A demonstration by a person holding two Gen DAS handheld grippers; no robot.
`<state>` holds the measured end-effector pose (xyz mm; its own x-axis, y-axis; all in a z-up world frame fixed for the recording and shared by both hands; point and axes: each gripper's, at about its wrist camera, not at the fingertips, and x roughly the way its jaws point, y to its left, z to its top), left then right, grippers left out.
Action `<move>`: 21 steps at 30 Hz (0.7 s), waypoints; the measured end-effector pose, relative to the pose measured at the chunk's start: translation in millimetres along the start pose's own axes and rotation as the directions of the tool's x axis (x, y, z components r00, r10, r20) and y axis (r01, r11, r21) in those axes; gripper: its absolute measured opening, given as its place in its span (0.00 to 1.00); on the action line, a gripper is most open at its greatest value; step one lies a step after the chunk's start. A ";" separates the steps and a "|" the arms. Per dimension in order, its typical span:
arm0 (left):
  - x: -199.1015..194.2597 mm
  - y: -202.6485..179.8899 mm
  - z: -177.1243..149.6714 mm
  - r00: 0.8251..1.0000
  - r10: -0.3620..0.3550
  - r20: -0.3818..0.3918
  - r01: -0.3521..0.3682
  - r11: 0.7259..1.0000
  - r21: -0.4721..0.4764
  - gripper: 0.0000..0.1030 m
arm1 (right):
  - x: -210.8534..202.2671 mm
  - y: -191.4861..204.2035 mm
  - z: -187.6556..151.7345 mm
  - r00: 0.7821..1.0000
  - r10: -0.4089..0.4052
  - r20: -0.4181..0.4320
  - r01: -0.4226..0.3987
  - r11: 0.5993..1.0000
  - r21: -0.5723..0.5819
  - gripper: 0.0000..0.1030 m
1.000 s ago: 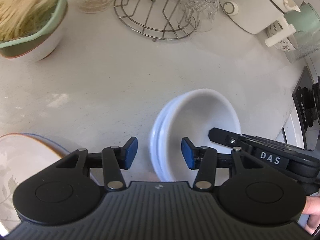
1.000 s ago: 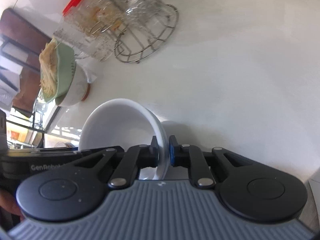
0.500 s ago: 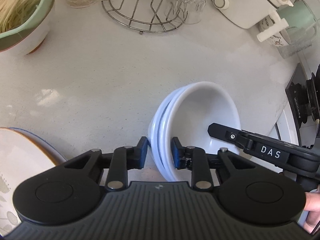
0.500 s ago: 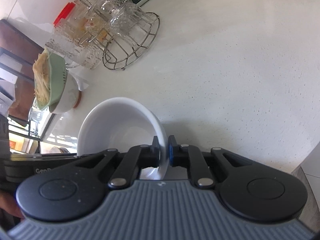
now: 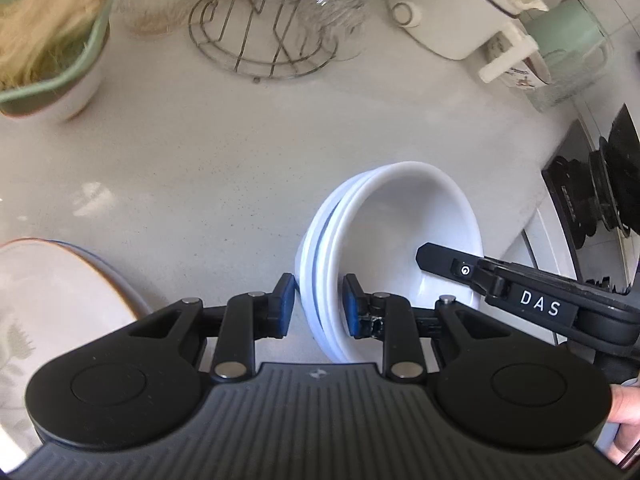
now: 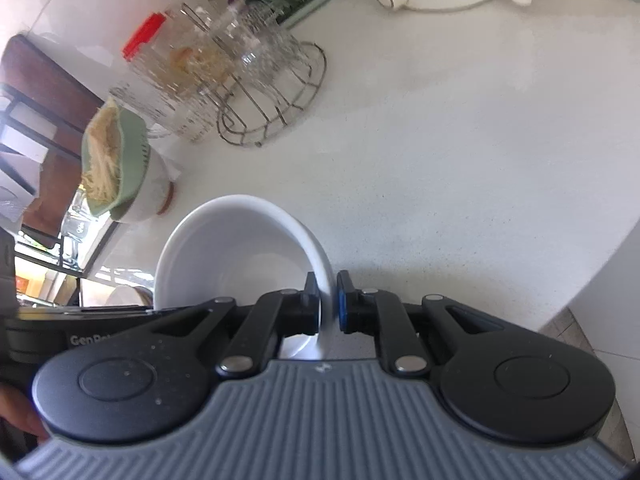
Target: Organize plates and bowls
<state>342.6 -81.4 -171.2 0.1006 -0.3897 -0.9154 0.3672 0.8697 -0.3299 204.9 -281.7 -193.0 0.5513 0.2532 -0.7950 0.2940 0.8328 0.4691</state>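
A stack of white bowls [image 5: 400, 236] hangs between both grippers just above the pale counter [image 5: 208, 168]. My left gripper [image 5: 319, 306] is shut on the stack's near rim, one blue pad outside and one inside. On the opposite side my right gripper [image 6: 328, 305] is shut on the rim of the bowls [image 6: 240, 248]; its inner finger [image 5: 440, 258] shows inside the top bowl in the left wrist view. A patterned plate with an orange rim [image 5: 48, 320] lies at the lower left, on top of a blue-rimmed one.
A green colander of noodles [image 5: 48, 40] sits in a white bowl at the far left. Behind stand a wire glass rack [image 5: 264, 40], a white kettle [image 5: 448, 16] and a green mug [image 5: 568, 32]. A stove [image 5: 600, 208] borders the right; the counter edge [image 6: 600, 272] drops off.
The left jaws went from open to shut on the stack's rim. Both grippers then rose a little with the bowls, and the counter looks farther off.
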 end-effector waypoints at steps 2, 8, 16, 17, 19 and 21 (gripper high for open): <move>-11.7 -4.8 -1.6 1.000 0.011 0.009 -0.011 1.000 0.002 0.29 | -10.5 4.9 -1.6 1.000 -0.001 0.012 0.001 1.000 -0.009 0.12; -44.4 -4.8 -7.3 0.999 0.026 0.042 -0.026 1.000 0.007 0.29 | -34.3 22.4 -5.7 0.999 0.009 0.043 -0.009 1.000 -0.014 0.12; -81.7 13.1 -16.5 0.997 0.038 0.072 -0.037 0.999 -0.023 0.29 | -47.8 53.5 -13.3 0.998 0.039 0.044 -0.037 0.999 -0.033 0.12; -85.6 15.0 -17.9 0.996 0.042 0.077 -0.040 0.999 -0.027 0.29 | -48.4 57.3 -14.0 0.998 0.043 0.045 -0.041 0.998 -0.039 0.12; -92.9 20.0 -21.6 0.995 0.050 0.089 -0.048 0.998 -0.030 0.29 | -50.0 65.4 -14.7 0.998 0.049 0.046 -0.047 0.998 -0.051 0.12; -99.1 25.4 -25.2 0.993 0.057 0.100 -0.053 0.998 -0.043 0.29 | -50.3 73.9 -15.4 0.997 0.057 0.051 -0.054 0.996 -0.068 0.12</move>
<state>318.7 -13.0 -94.7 0.2131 -0.3678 -0.9052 0.3208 0.9014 -0.2908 186.8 -225.3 -124.2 0.6064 0.2750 -0.7460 0.2102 0.8494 0.4840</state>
